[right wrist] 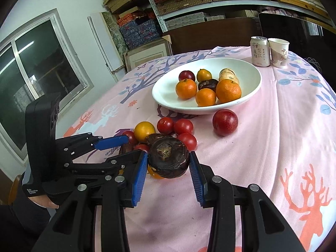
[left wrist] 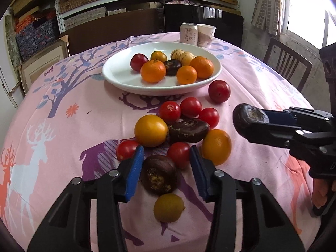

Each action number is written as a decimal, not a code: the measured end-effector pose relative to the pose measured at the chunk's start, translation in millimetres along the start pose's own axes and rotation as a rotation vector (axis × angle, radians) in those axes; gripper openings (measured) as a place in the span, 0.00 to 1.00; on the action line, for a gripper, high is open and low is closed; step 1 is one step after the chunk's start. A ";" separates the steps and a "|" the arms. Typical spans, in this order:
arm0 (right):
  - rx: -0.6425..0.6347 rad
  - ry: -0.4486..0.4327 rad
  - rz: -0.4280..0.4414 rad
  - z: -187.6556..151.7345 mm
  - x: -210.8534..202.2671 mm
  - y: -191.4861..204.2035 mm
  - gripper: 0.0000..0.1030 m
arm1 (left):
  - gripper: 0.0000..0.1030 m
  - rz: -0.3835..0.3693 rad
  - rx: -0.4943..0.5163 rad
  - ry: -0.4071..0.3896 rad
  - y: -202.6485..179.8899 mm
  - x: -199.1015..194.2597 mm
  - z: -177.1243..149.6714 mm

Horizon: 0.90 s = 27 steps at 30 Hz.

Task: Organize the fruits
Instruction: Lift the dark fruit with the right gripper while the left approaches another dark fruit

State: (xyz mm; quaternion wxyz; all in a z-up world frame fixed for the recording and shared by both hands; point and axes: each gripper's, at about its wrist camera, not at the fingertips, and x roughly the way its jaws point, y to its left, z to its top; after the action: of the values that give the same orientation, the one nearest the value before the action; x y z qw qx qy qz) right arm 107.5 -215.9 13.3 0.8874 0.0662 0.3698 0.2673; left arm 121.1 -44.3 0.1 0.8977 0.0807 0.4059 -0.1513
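A white plate [left wrist: 117, 71] holds oranges, a plum and dark and pale fruits; it also shows in the right wrist view [right wrist: 166, 96]. Several tomatoes, yellow fruits and dark water chestnuts lie loose on the pink cloth in front of it. My left gripper [left wrist: 166, 163] is open, its pads either side of a dark chestnut [left wrist: 158, 175], low over the cloth. My right gripper [right wrist: 168, 163] is shut on another dark chestnut [right wrist: 168, 160], held above the cloth; it shows at the right of the left wrist view [left wrist: 248, 120]. A red plum [left wrist: 219, 91] lies beside the plate.
A drink can [left wrist: 188, 34] and a paper cup [left wrist: 206, 35] stand behind the plate at the table's far edge. A wooden chair [left wrist: 287, 63] stands at the far right. Shelves with boxes fill the back wall.
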 end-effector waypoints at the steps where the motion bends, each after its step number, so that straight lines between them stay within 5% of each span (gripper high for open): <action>1: 0.001 -0.002 -0.002 -0.2 -0.7 -0.4 0.39 | 0.25 -0.008 0.006 0.004 -2.5 -1.3 -0.9; 2: 0.004 -0.005 -0.002 -0.4 -1.2 -0.6 0.39 | 0.18 -0.035 0.010 0.010 -4.2 -3.5 -1.7; 5: 0.012 -0.011 -0.004 -1.3 -3.3 -2.8 0.39 | 0.20 -0.032 0.004 0.020 -5.1 -9.3 -6.1; 10: 0.014 -0.017 0.000 -2.7 -5.8 -2.5 0.39 | 0.30 -0.022 -0.020 0.025 1.6 -19.1 -14.2; 13: 0.017 -0.018 0.002 -3.3 -6.6 -3.1 0.39 | 0.47 -0.028 -0.052 0.000 8.1 -31.6 -17.3; 24: 0.009 -0.016 0.000 -4.3 -6.8 -1.4 0.39 | 0.50 -0.019 -0.008 0.026 5.4 -34.7 -39.5; 27: 0.003 -0.011 0.001 -5.1 -6.1 0.3 0.39 | 0.57 0.040 -0.001 0.046 6.4 -28.8 -37.1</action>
State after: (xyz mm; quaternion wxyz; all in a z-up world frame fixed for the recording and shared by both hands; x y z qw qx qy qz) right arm 100.3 -219.3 13.6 0.8892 0.0691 0.3653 0.2667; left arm 79.2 -22.4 -2.5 0.8911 0.0920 0.4247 -0.1311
